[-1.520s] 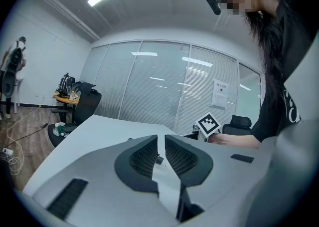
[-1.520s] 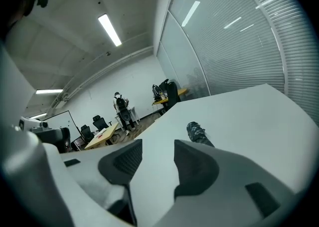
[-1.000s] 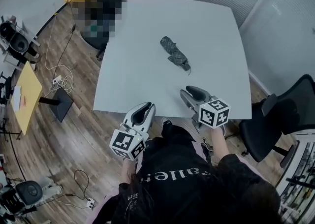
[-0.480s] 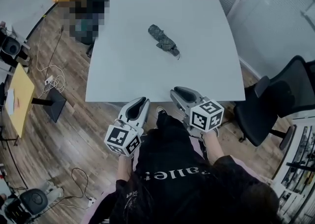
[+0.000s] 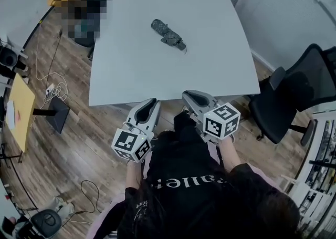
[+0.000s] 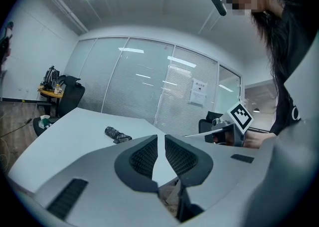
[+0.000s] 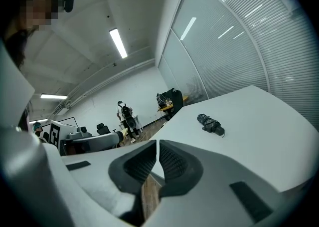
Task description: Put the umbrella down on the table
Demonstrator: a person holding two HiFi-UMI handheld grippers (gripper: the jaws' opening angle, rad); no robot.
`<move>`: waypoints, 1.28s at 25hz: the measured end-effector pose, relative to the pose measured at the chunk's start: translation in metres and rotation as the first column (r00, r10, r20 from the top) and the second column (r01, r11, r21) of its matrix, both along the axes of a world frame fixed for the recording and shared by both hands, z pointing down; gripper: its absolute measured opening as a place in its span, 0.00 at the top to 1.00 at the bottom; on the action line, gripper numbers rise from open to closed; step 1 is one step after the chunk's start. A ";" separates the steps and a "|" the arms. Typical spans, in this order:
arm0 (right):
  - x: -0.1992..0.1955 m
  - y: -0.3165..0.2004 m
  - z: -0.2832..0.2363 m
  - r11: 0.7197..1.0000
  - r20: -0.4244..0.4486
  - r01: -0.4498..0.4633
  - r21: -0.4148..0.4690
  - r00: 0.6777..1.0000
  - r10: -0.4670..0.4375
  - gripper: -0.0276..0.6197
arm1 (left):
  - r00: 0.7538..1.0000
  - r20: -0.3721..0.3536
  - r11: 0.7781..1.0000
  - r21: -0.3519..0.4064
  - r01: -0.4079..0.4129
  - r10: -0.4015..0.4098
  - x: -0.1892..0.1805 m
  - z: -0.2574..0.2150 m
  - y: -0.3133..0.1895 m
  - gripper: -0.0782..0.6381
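A folded dark patterned umbrella (image 5: 168,35) lies alone on the white table (image 5: 210,54), towards its far side. It also shows small in the left gripper view as the umbrella (image 6: 117,134) and in the right gripper view as the umbrella (image 7: 210,123). Both grippers hover at the table's near edge, well short of it. My left gripper (image 5: 152,102) is shut with nothing in it, its tips (image 6: 161,137) almost touching. My right gripper (image 5: 189,95) has its jaws closed together (image 7: 157,142), with nothing between them.
A black office chair (image 5: 294,96) stands to the right of the table. A yellow-topped desk (image 5: 18,114) and cables lie on the wooden floor (image 5: 68,143) at the left. Another dark chair (image 5: 84,28) sits at the table's far left corner. Glass partitions run behind.
Both grippers have drawn back from over the table to its near edge, close to the person's body. The umbrella has stayed where it lies.
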State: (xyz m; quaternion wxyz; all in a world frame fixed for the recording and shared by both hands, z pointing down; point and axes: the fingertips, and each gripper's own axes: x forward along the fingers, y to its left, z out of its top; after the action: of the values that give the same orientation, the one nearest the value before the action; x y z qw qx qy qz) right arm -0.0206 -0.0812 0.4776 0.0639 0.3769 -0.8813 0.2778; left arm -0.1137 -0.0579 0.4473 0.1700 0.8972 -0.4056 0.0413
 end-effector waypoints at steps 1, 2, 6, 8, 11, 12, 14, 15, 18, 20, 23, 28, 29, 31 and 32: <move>0.001 0.002 -0.001 1.000 0.000 0.000 0.002 1.000 0.000 0.91 | 1.000 -0.001 1.000 0.002 -0.004 0.004 0.001 0.000 0.000 0.81; 0.003 0.003 -0.001 1.000 0.001 -0.002 0.001 1.000 0.002 0.91 | 1.000 -0.001 1.000 0.003 -0.009 0.009 0.003 0.000 0.000 0.81; 0.011 0.004 0.002 1.000 0.012 -0.014 -0.005 1.000 0.014 0.91 | 0.999 0.001 0.999 0.007 -0.033 0.033 0.014 0.002 -0.003 0.81; 0.012 0.005 0.003 1.000 0.008 -0.015 -0.006 1.000 0.015 0.91 | 0.999 0.002 0.999 0.009 -0.042 0.042 0.016 0.001 -0.003 0.81; 0.013 0.005 0.005 1.000 0.001 -0.017 -0.007 1.000 0.017 0.91 | 0.999 0.005 0.999 0.013 -0.047 0.047 0.017 0.001 -0.005 0.81; 0.013 0.004 0.005 1.000 0.000 -0.018 -0.007 1.000 0.018 0.91 | 0.999 0.005 0.999 0.015 -0.048 0.048 0.018 0.001 -0.006 0.81; 0.016 0.002 0.004 1.000 -0.001 -0.018 -0.008 1.000 0.018 0.91 | 0.999 0.006 0.999 0.018 -0.050 0.050 0.021 0.000 -0.009 0.81; 0.017 0.001 0.004 1.000 -0.002 -0.018 -0.008 1.000 0.018 0.91 | 0.999 0.006 0.999 0.020 -0.051 0.051 0.022 -0.001 -0.009 0.81; 0.018 -0.001 0.003 1.000 -0.004 -0.016 -0.006 1.000 0.016 0.91 | 0.999 0.008 0.998 0.022 -0.052 0.052 0.023 -0.002 -0.012 0.81; 0.017 -0.003 0.003 1.000 -0.004 -0.016 -0.006 1.000 0.016 0.91 | 0.999 0.008 0.998 0.022 -0.052 0.052 0.023 -0.003 -0.013 0.81; 0.015 -0.005 0.003 1.000 -0.006 -0.012 -0.008 1.000 0.012 0.91 | 0.999 0.008 0.998 0.020 -0.052 0.052 0.023 -0.002 -0.014 0.81; 0.014 -0.004 0.012 1.000 -0.013 0.010 -0.006 1.000 -0.010 0.91 | 0.999 0.007 0.999 0.020 -0.049 0.049 0.026 0.005 -0.015 0.81; 0.014 -0.004 0.013 1.000 -0.014 0.013 -0.006 1.000 -0.013 0.91 | 0.999 0.007 0.999 0.021 -0.047 0.047 0.026 0.006 -0.015 0.81; 0.012 -0.004 0.011 1.000 -0.018 0.017 -0.005 1.000 -0.017 0.91 | 0.999 0.005 0.999 0.024 -0.045 0.045 0.024 0.003 -0.015 0.81; 0.011 -0.004 0.009 1.000 -0.021 0.018 -0.003 1.000 -0.019 0.91 | 0.999 0.004 0.999 0.024 -0.045 0.045 0.023 0.001 -0.015 0.81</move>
State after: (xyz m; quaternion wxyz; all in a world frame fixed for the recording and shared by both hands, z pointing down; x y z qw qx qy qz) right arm -0.0094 -0.0852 0.4868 0.0765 0.3716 -0.8836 0.2745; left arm -0.0904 -0.0725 0.4482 0.1573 0.9080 -0.3861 0.0416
